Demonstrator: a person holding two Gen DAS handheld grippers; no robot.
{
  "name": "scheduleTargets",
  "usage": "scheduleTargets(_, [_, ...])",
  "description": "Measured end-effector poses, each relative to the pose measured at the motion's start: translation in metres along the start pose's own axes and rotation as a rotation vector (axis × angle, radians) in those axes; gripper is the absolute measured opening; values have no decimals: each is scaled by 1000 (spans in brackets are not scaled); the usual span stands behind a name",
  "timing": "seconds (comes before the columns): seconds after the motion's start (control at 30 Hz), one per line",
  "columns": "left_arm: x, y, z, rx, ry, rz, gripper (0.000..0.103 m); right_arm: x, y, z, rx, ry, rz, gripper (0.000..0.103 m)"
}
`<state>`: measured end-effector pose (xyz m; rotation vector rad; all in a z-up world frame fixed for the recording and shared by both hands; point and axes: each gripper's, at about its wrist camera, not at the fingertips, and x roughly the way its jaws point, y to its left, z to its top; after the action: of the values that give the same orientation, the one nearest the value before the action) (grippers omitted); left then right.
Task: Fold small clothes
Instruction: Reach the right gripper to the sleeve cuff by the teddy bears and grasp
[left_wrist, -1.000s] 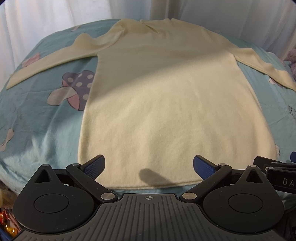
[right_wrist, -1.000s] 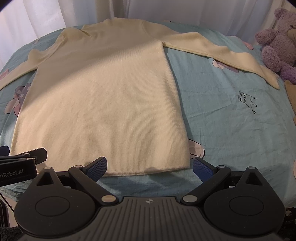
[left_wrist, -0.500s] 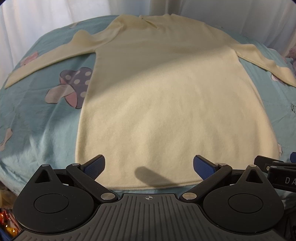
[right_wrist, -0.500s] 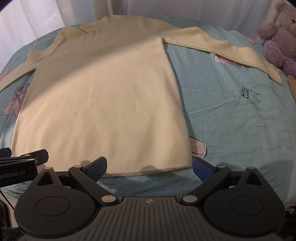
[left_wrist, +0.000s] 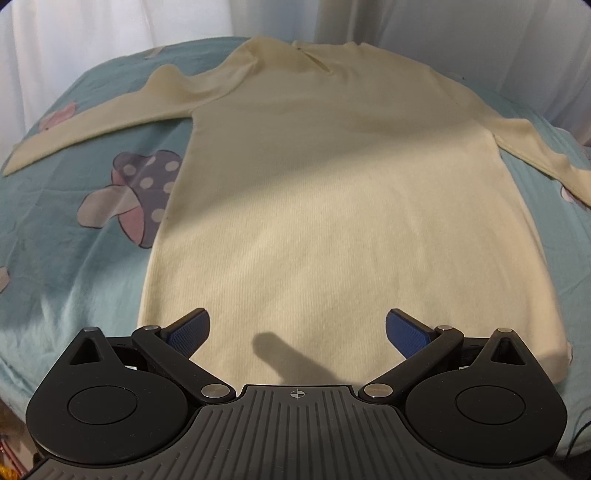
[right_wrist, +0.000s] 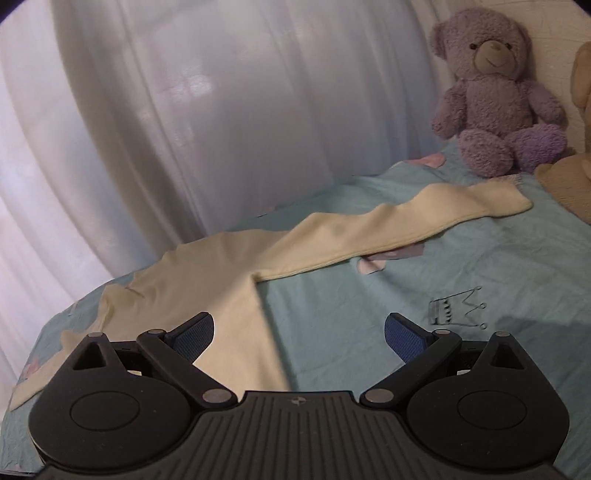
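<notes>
Cream sweater (left_wrist: 332, 206) lay flat on your teal bedsheet (left_wrist: 74, 266), hem nearest you, both sleeves spread out to the sides. Your left gripper (left_wrist: 297, 328) hung over the hem with its jaws spread wide; the blue pads (left_wrist: 190, 328) held nothing, and whether they brushed the knit could not be told from that angle. Your right gripper (right_wrist: 299, 330) was just as wide and empty, pointed over the sweater's right side edge toward the right sleeve (right_wrist: 388, 229), which ran off to a cuff near the purple teddy bear (right_wrist: 495, 92). A tan plush toy (right_wrist: 569, 177) was cut off at the right edge. From the left wrist view the right cuff ran out of frame, and the hem's middle sat behind the gripper body. White curtains (right_wrist: 184, 129) closed off the back.
</notes>
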<state>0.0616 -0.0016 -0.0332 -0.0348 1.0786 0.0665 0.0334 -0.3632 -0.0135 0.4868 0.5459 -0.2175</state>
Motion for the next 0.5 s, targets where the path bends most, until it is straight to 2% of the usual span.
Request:
scheduleTargets(0.1, [11,-1,10,-18,-8,18,103,23,-52,30,100,-86,-105,99])
scheduleTargets(0.17, [20,1,14,-48,0,23,103,43,-90,46,187,-115,-151,94])
scheduleTargets(0.23, [27,4,17,-91,3,13,103,65,-126,60,297,-113,-162,72])
scheduleTargets(0.27, [29,5,18,-108,3,13,103,77,-144,65,354,-102,-147,55])
scheduleTargets(0.3, [32,5,19,-126,2,14,103,89,-161,68,414,-90,-145,50])
scheduleTargets(0.4, [39,5,21,-143,-5,28,103,114,-192,73,511,-83,-183,48])
scheduleTargets(0.5, [44,5,23,-137,8,57,103,131,-208,75,562,-75,-197,43])
